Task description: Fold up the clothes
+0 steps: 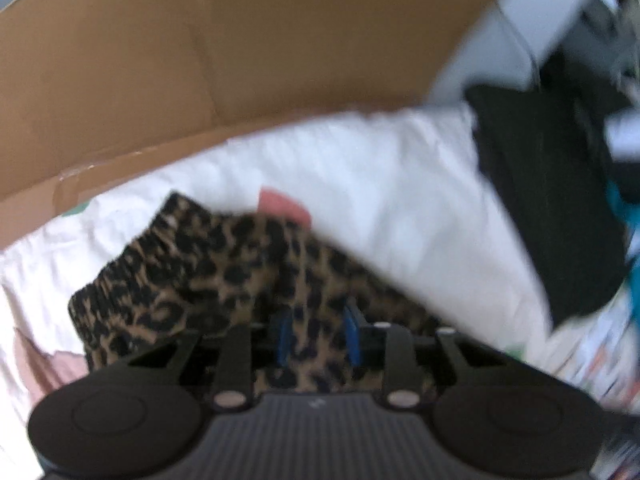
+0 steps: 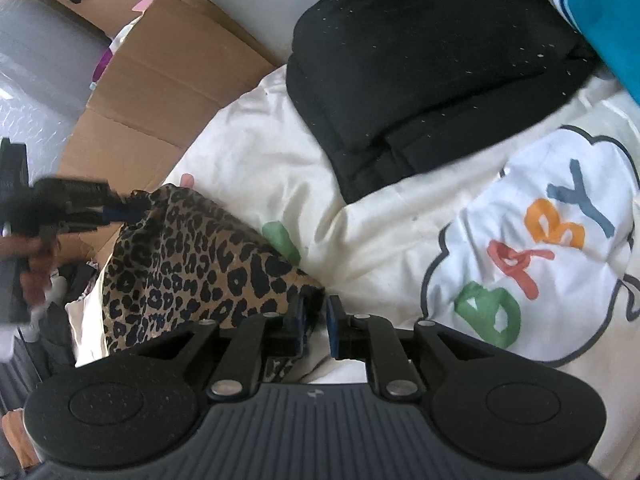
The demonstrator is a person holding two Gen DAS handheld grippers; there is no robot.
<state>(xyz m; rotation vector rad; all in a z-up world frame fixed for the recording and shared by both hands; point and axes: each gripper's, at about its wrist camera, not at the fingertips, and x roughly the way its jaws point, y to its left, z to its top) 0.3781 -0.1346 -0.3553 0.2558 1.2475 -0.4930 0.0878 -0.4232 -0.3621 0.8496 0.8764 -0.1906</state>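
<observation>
A leopard-print garment (image 2: pixel 192 264) is held up over a white blanket (image 2: pixel 256 152). My right gripper (image 2: pixel 316 322) is shut on its near corner, the cloth pinched between the blue pads (image 2: pixel 332 320). My left gripper (image 2: pixel 120 212) shows at the left of the right wrist view, shut on the garment's far corner. In the left wrist view the same garment (image 1: pixel 208 272) bunches between the blue pads (image 1: pixel 284 336) of my left gripper (image 1: pixel 318 334). That view is blurred.
An open cardboard box (image 2: pixel 160 92) stands behind the garment, its flap (image 1: pixel 200 60) filling the left wrist view. A folded black garment (image 2: pixel 420 72) lies on the blanket at the back. A teal cloth (image 2: pixel 592 12) is at the far right. The blanket carries a "BABY" print (image 2: pixel 532 248).
</observation>
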